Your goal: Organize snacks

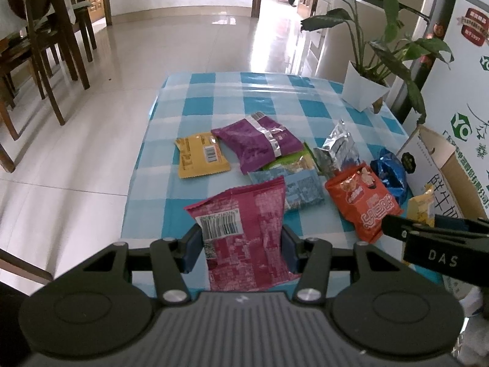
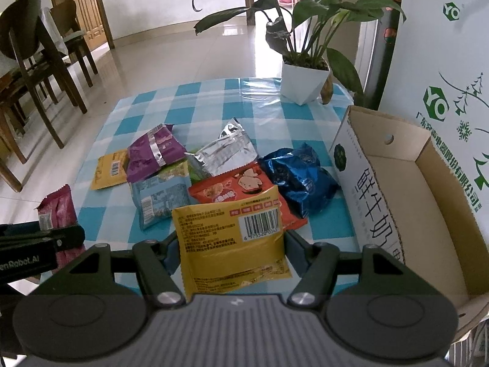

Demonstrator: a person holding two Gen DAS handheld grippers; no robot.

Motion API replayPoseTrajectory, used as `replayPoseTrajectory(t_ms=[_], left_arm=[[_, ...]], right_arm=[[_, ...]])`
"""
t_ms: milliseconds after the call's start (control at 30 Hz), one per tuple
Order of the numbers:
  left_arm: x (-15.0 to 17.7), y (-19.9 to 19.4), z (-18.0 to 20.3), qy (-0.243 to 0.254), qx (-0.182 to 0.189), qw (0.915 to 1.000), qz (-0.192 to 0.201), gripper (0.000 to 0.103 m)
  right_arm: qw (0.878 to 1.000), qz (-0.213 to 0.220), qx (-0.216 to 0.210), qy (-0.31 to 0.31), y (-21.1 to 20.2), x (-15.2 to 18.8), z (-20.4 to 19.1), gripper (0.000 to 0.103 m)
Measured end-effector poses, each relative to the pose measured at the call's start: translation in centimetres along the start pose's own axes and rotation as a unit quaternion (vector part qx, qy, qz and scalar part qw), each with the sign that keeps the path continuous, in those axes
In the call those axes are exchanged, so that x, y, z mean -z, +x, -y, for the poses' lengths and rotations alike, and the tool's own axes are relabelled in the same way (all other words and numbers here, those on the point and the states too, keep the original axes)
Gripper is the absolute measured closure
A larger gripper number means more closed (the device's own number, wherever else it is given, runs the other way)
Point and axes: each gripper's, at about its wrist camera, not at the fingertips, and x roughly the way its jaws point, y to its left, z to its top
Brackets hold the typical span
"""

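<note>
My left gripper (image 1: pixel 243 247) is shut on a pink snack bag (image 1: pixel 244 232), held above the near edge of the checked table (image 1: pixel 269 104). My right gripper (image 2: pixel 229 244) is shut on a yellow snack bag (image 2: pixel 232 244), barcode side up. On the cloth lie more packets: a purple bag (image 1: pixel 259 140), a flat yellow one (image 1: pixel 201 156), a light blue one (image 1: pixel 302 186), an orange one (image 1: pixel 363 202), a silver one (image 2: pixel 226 150) and a dark blue one (image 2: pixel 299 177). An open cardboard box (image 2: pixel 428 208) stands at the right of the table.
A potted plant in a white pot (image 2: pixel 305 82) stands at the table's far right corner. A tall printed carton (image 2: pixel 443 61) rises behind the box. Dark wooden chairs (image 1: pixel 52 55) stand on the tiled floor to the left.
</note>
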Motion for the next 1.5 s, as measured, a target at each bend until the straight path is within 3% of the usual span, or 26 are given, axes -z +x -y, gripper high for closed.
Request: replayPoseTrajectory(t_ms=[300, 733, 967, 1133, 1500], left_arm=[[-0.3, 0.0, 0.7, -0.005, -0.013, 0.9999, 0.000, 0.051], [-0.6, 3.6, 2.4, 0.000, -0.018, 0.9992, -0.035, 0.050], [-0.6, 5.1, 3.1, 0.005, -0.030, 0.9985, -0.046, 0.048], [-0.8, 5.5, 3.2, 0.009, -0.054, 0.9975, -0.044, 0.030], [-1.0, 5.3, 3.2, 0.014, -0.067, 0.9969, -0.039, 0.026]], right_arm=[[1.000, -0.003, 0.012, 0.007, 0.2, 0.0, 0.0, 0.030], [0.999, -0.042, 0.027, 0.021, 3.1, 0.3, 0.2, 0.029], [0.998, -0.050, 0.038, 0.012, 4.6, 0.4, -0.4, 0.019], [0.997, -0.043, 0.068, 0.012, 4.9, 0.2, -0.3, 0.012], [0.996, -0.039, 0.073, 0.018, 4.8, -0.1, -0.2, 0.010]])
